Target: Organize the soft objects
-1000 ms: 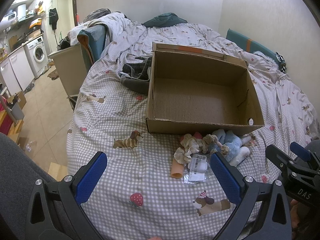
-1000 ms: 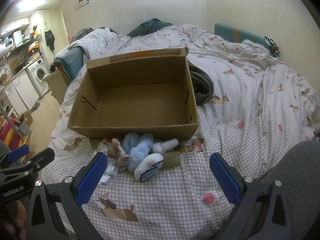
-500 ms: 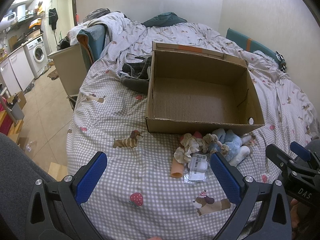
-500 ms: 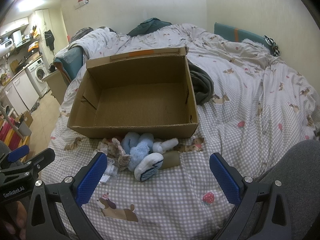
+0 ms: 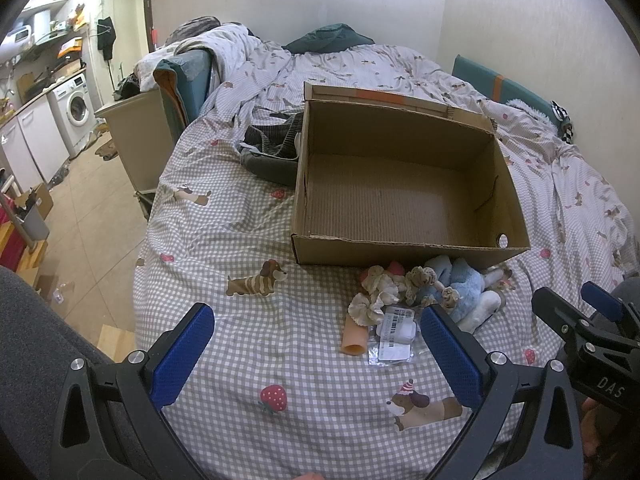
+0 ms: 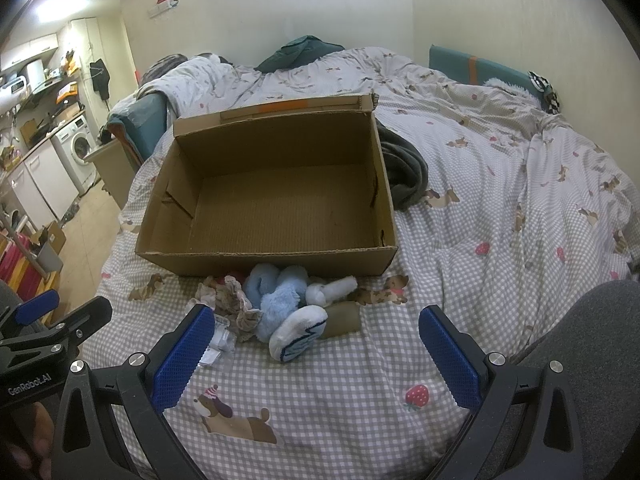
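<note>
Nothing has moved in the last second: both the left gripper (image 5: 316,344) and right gripper (image 6: 314,344) stay wide and empty, near the soft toys (image 6: 280,304) heaped on the bed (image 6: 500,240) against the empty box (image 6: 276,204); sorting has not begun.

cardboard box (image 6: 272,204) — open, soft toys (image 6: 280,308) beside
</note>
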`<action>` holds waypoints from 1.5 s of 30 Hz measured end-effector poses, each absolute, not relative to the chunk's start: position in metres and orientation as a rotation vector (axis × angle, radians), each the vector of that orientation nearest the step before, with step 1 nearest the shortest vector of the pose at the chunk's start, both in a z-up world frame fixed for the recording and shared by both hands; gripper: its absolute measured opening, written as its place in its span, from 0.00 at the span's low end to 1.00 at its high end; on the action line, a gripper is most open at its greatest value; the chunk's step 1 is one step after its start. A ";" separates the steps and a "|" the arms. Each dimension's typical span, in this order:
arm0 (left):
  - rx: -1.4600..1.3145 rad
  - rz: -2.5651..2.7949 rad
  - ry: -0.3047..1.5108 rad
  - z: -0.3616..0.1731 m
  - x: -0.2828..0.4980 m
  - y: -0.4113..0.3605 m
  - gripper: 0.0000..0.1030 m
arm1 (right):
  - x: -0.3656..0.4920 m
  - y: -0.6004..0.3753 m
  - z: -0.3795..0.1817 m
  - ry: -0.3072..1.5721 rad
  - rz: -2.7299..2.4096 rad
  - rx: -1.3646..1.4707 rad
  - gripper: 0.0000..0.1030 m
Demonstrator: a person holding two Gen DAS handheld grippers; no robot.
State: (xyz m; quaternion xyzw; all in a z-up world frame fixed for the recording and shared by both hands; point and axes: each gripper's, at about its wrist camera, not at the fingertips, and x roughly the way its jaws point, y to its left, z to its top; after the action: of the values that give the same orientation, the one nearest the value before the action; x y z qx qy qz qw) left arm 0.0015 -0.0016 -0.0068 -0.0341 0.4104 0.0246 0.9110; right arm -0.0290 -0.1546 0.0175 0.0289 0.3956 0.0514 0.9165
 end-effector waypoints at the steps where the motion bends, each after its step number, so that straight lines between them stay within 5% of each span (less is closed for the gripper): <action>1: -0.070 0.051 0.846 -0.007 0.002 -0.002 1.00 | -0.029 -0.154 0.018 0.814 0.105 0.060 1.00; 15: -0.024 0.124 0.948 0.005 0.026 0.013 1.00 | -0.009 -0.167 0.042 0.854 0.157 0.113 1.00; 23: -0.084 0.158 1.230 -0.036 0.074 0.039 0.99 | 0.029 -0.181 0.035 0.967 0.147 0.090 1.00; 28: -0.094 0.074 1.381 -0.074 0.085 0.030 0.70 | 0.041 -0.191 0.016 1.036 0.122 0.117 1.00; 31: -0.085 0.002 1.442 -0.093 0.086 0.017 0.69 | 0.041 -0.194 0.008 1.051 0.122 0.158 1.00; 42: -0.141 -0.117 1.475 -0.123 0.099 0.002 0.38 | 0.047 -0.199 -0.008 1.084 0.134 0.234 1.00; 45: -0.201 -0.119 1.482 -0.128 0.099 0.012 0.15 | 0.049 -0.201 -0.012 1.093 0.128 0.250 1.00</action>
State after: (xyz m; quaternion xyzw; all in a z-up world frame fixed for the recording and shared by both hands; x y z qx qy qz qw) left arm 0.0993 0.0116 -0.1280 -0.0912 0.6733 -0.0543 0.7317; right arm 0.0486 -0.2009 -0.0120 0.1186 0.5181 0.0606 0.8449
